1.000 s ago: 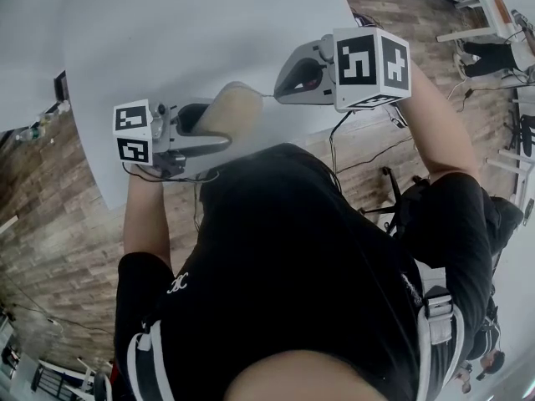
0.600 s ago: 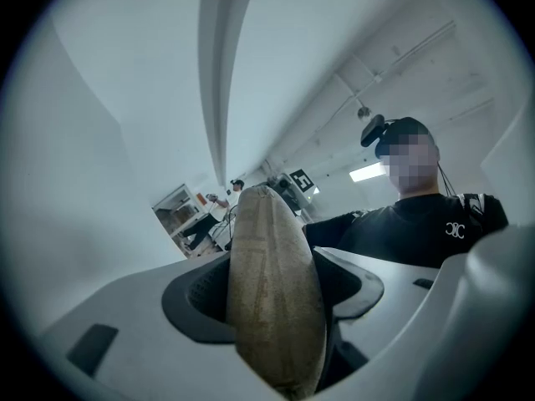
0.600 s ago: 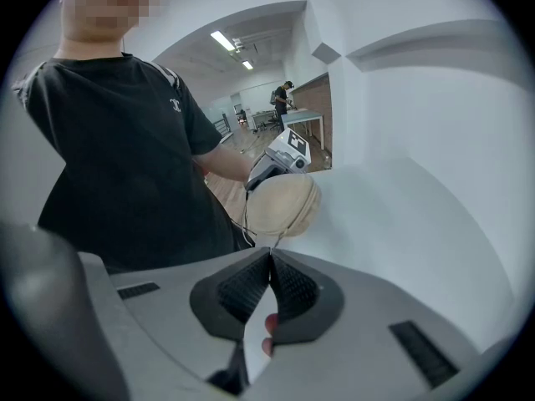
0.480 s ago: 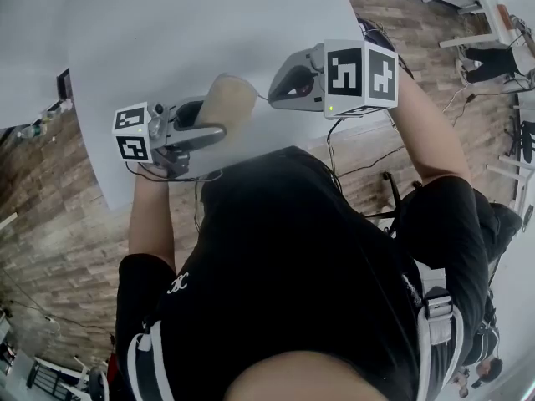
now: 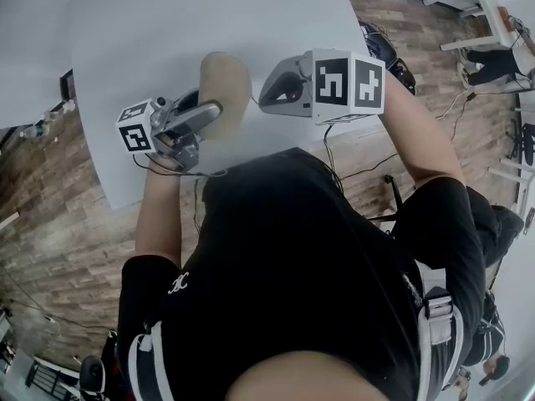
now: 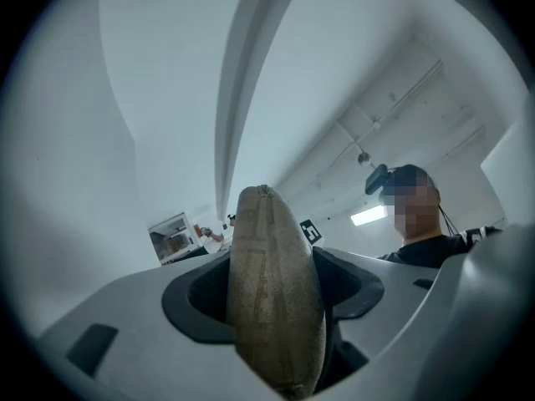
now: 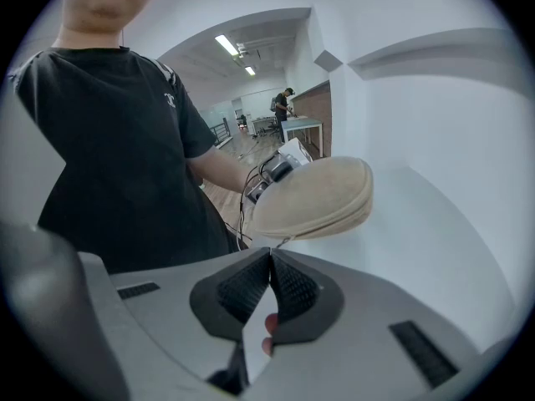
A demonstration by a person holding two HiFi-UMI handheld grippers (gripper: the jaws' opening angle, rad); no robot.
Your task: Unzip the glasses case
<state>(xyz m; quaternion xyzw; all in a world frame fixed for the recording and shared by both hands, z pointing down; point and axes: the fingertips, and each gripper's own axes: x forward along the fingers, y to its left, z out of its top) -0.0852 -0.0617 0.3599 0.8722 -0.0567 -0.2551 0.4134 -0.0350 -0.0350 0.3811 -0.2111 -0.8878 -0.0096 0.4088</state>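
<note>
A tan fabric glasses case hangs in the air over the near edge of the white table. My left gripper is shut on its lower end, jaws wide around the case, which stands on end between the pads. In the right gripper view the case lies level just beyond the jaws. My right gripper is shut, and a thin zipper pull runs from the case's seam into its tips. The right gripper sits just right of the case.
The table's near edge runs right under both grippers. Below it is the person's black shirt. Wood floor lies left and right, with cables and a dark chair to the right.
The left gripper has swung the case from lying across to more upright and carried it slightly farther over the table. The right gripper has shifted left, staying at the case's edge.
</note>
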